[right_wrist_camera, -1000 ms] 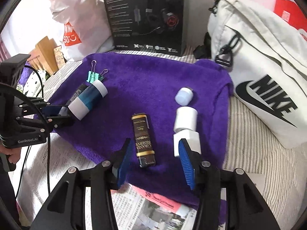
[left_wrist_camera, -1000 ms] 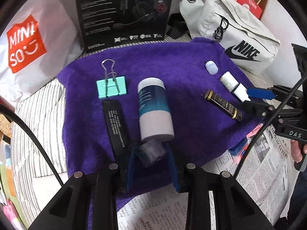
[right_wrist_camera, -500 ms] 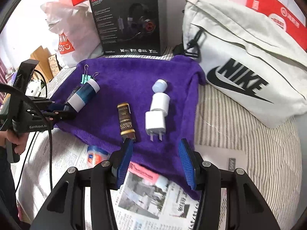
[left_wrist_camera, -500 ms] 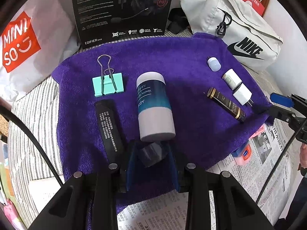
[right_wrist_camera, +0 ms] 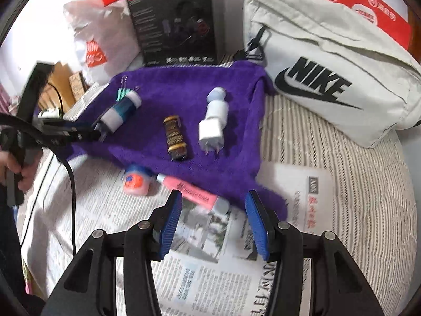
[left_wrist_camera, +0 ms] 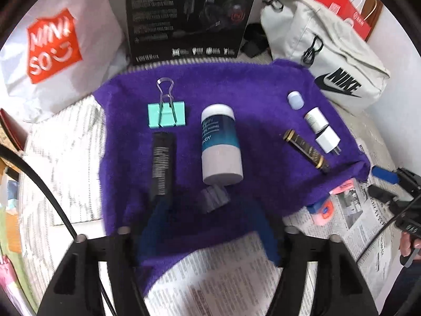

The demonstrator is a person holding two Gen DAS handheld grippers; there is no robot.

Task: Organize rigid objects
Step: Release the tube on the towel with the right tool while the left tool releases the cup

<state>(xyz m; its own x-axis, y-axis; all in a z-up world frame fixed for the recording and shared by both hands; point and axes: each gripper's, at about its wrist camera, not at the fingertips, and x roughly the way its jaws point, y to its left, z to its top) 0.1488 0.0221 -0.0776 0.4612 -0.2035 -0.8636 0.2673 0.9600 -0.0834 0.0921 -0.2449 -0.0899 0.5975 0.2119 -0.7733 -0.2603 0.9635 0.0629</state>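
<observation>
On the purple towel (left_wrist_camera: 257, 84) lie a teal binder clip (left_wrist_camera: 167, 114), a black bar (left_wrist_camera: 161, 166), a blue-and-white bottle (left_wrist_camera: 219, 144), a gold-banded dark tube (left_wrist_camera: 306, 152), a white plug (left_wrist_camera: 327, 139), a white cylinder (left_wrist_camera: 317, 118) and a lavender cap (left_wrist_camera: 295, 100). A small grey piece (left_wrist_camera: 214, 197) rests on the towel below the bottle. My left gripper (left_wrist_camera: 210, 223) hovers just behind it, jaws opening, pads clear of it. My right gripper (right_wrist_camera: 213, 223) is open over the newspaper (right_wrist_camera: 210, 276), with a pink tube (right_wrist_camera: 192, 196) just ahead of its tips.
A small pink jar (right_wrist_camera: 136, 180) sits on the newspaper beside the tube. Behind the towel stand a black headset box (left_wrist_camera: 189, 13), a white Miniso bag (left_wrist_camera: 52, 47), a pale Nike bag (right_wrist_camera: 329, 65) and a red box (right_wrist_camera: 368, 13). Striped bedding (right_wrist_camera: 355, 171) spreads to the right.
The left jaws have spread and let go of the grey piece, which now lies on the towel. The right gripper has drawn back from the towel over the newspaper.
</observation>
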